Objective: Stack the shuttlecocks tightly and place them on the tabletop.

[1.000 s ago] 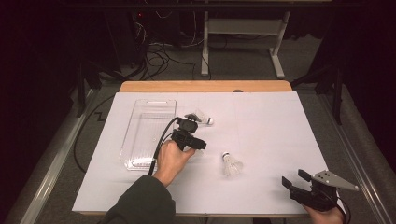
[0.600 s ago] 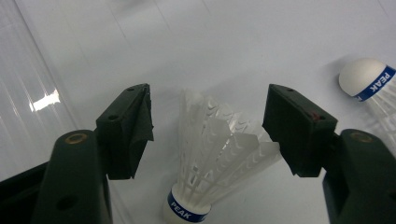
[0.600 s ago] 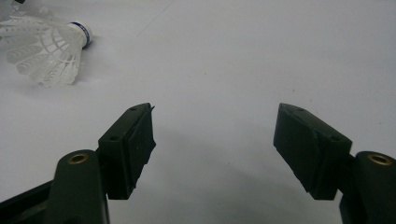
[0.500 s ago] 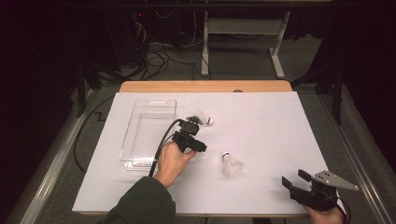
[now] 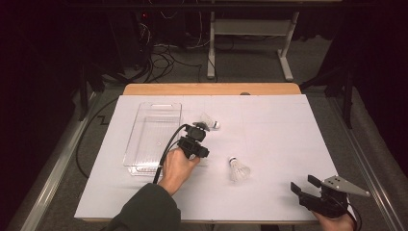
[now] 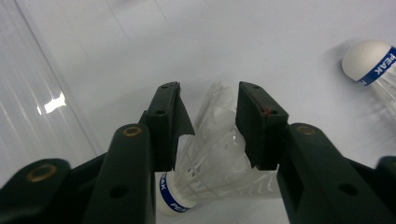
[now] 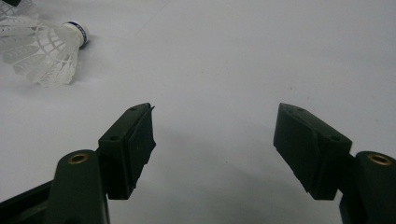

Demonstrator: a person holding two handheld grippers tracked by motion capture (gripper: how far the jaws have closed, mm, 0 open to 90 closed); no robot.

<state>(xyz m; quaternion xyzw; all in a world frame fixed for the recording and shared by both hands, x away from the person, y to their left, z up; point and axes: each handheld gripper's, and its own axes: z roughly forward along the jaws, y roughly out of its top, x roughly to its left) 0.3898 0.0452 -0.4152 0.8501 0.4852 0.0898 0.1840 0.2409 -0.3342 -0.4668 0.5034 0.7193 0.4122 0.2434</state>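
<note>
The left gripper (image 6: 209,123), its jaws just closing, clamps the feather skirt of a white feathered shuttlecock (image 6: 212,163) lying on the white table (image 5: 288,125) beside a clear plastic tray (image 5: 149,139). The right gripper (image 7: 215,144) gapes wide, holding nothing.

Bright white table (image 5: 269,120) amid dark surroundings, soft shadows, slightly grainy pictures

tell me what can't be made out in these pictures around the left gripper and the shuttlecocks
- High view: the left gripper and hand cover the shuttlecock between the jaws.
- Left gripper view: the jaws have just been closing on that shuttlecock; whether the pads press its feathers is unclear, and its cork is partly behind the left jaw.
- Left gripper view: the second shuttlecock is cut off by the right edge.
- High view: the clear bin, contents too faint to tell.
</note>
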